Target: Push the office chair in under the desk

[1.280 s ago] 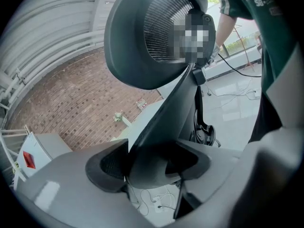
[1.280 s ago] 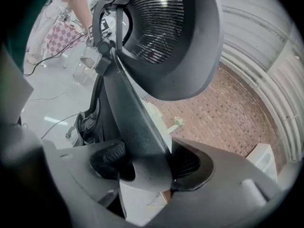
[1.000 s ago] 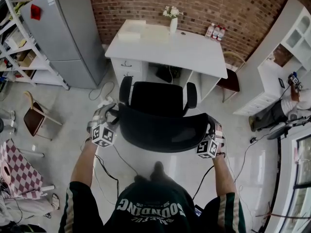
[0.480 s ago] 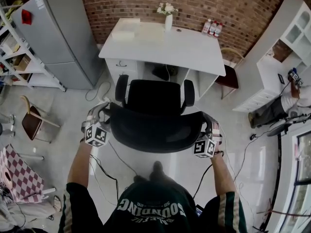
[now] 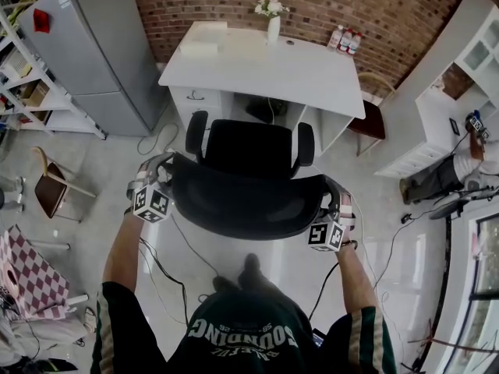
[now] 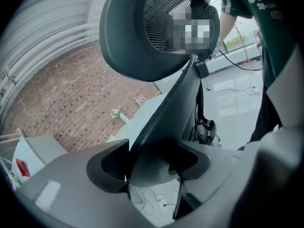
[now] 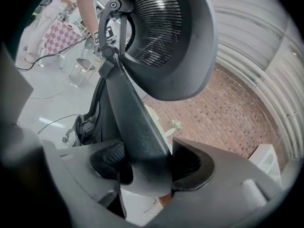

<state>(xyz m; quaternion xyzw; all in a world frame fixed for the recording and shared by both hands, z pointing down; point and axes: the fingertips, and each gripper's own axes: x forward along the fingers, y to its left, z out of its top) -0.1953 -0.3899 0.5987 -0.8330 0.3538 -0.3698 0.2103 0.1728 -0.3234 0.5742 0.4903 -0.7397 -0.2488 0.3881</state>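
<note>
A black office chair (image 5: 248,150) faces the white desk (image 5: 265,72), its seat front and armrests at the edge of the desk's knee opening. Its curved mesh backrest (image 5: 249,207) is nearest to me. My left gripper (image 5: 158,174) is shut on the backrest's left rim, and my right gripper (image 5: 337,202) is shut on its right rim. In the left gripper view the black rim (image 6: 166,108) runs between the pads of the left gripper (image 6: 154,160). The right gripper view shows the right gripper (image 7: 145,167) clamped on the rim (image 7: 133,122) the same way.
A grey fridge (image 5: 86,53) stands left of the desk, and a wooden chair (image 5: 51,189) is further left. A brown stool (image 5: 373,127) and white shelving (image 5: 460,76) are to the right. Cables (image 5: 156,142) lie on the floor. A flower vase (image 5: 273,23) and bottles (image 5: 344,40) sit on the desk.
The chair has rolled a little forward toward the desk with both grippers still clamped on its backrest. The left gripper has moved up and slightly left.
</note>
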